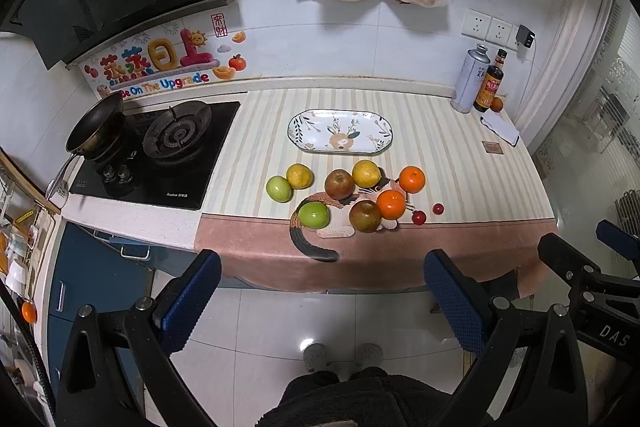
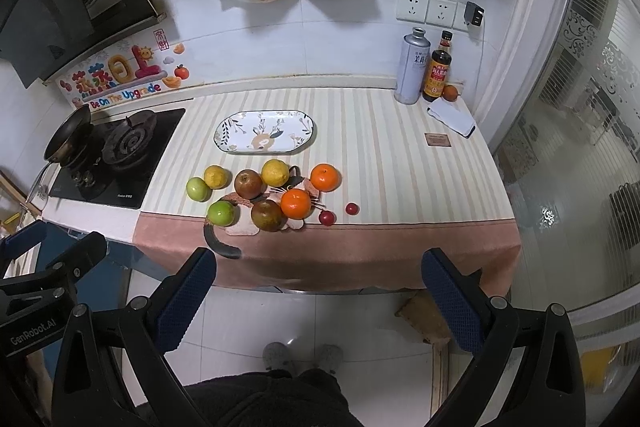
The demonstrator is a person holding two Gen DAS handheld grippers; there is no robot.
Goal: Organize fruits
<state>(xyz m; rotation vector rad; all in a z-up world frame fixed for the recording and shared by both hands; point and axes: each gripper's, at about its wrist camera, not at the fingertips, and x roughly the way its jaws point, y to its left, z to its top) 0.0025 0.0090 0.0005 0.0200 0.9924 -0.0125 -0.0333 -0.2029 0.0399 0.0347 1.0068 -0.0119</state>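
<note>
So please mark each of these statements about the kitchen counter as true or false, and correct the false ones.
1. The oval plate holds two oranges. False: it holds nothing; all fruit lies on the cloth in front of it.
2. Both grippers, left gripper and right gripper, are open. True.
3. A frying pan sits on the stove. True.
4. There are three green apples. False: two, one green apple and another.
5. Two small red fruits lie right of the oranges. True.

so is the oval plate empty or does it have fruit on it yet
Empty: the oval plate shows only its printed pattern; all fruit lies on the cloth nearer the camera.
</note>
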